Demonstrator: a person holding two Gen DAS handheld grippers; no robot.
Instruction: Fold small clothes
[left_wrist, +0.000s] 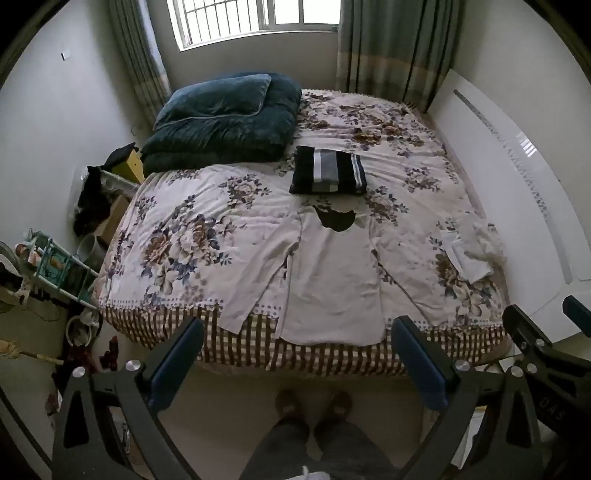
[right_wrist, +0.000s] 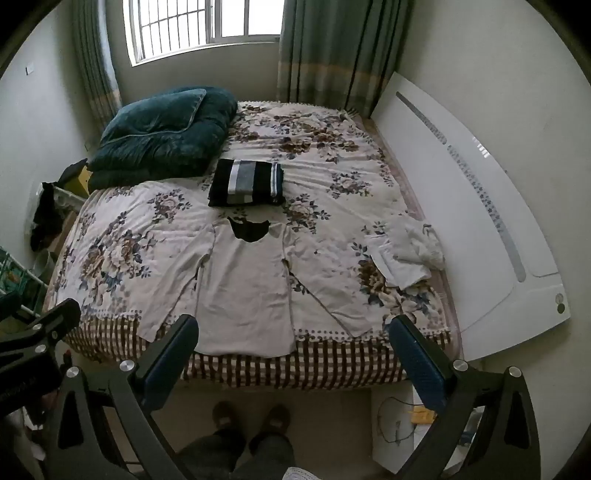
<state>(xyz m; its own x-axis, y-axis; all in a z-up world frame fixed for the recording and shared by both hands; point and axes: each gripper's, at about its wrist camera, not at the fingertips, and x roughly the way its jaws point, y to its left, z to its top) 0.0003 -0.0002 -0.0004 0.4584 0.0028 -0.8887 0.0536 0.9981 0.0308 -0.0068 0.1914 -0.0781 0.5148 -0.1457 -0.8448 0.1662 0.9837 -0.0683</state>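
Shirt (left_wrist: 332, 280) is laid out flat at the near edge of the bed (left_wrist: 192, 236), neck toward the window, both sleeves angled out and down, hem hanging a bit over the striped skirt of the cover. Both my tongs are up in the air on my side of the bed, nothing in them: left tongs (left_wrist: 297, 363) spread wide, right tongs (right_wrist: 293, 360) spread wide too. What I figure could go wrong: the shirt is nearly the same pale colour as the flowery cover, so I could easily pinch the sheet along with the sleeve and drag the whole cover up when I fold. The hem dangling over the edge could also slide off toward the floor if I tug the body my way. The left sleeve (left_wrist: 258, 273) reaches the edge too, so same worry there. Around it: a folded striped piece (left_wrist: 328, 170) sits just past the collar, close enough that a sloppy fold forward could bump it. A white crumpled pile (right_wrist: 406, 254) is off to the right near the headboard, well apart from the shirt. Teal quilt (left_wrist: 225, 118) is way back in the corner, not in the way.
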